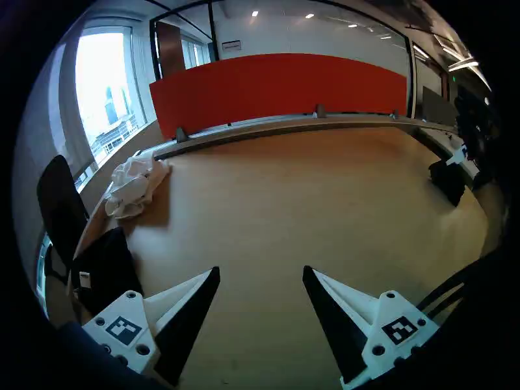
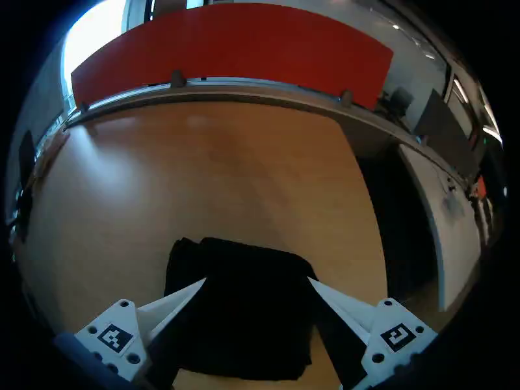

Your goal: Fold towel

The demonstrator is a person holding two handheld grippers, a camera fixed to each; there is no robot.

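**Fig.** Both grippers over the wooden table (image 1: 312,195), facing the red partition (image 1: 279,88).

**Right gripper** (image 2: 257,281): fingers spread wide, nothing pinched. The black towel (image 2: 247,325) lies flat on the table btw. and beneath them, well away from the partition. It looks already doubled into a rough rectangle, w/ layered edges along one side. Whether the pads touch the cloth cannot be told.

**Left gripper** (image 1: 260,268): fingers likewise spread, bare table in the gap, holding nothing. A crumpled white cloth (image 1: 133,185) sits near the partition's window-side end, well apart from this gripper.

**Handling (judgement):** the towel is prob. soft, light, limp and not fragile. It'll likely sag and drape if lifted by one point, and the layers may slide apart. Best hold is approx. at a corner or along an edge, pinching thru all layers, one gripper per corner so the fold comes out square.
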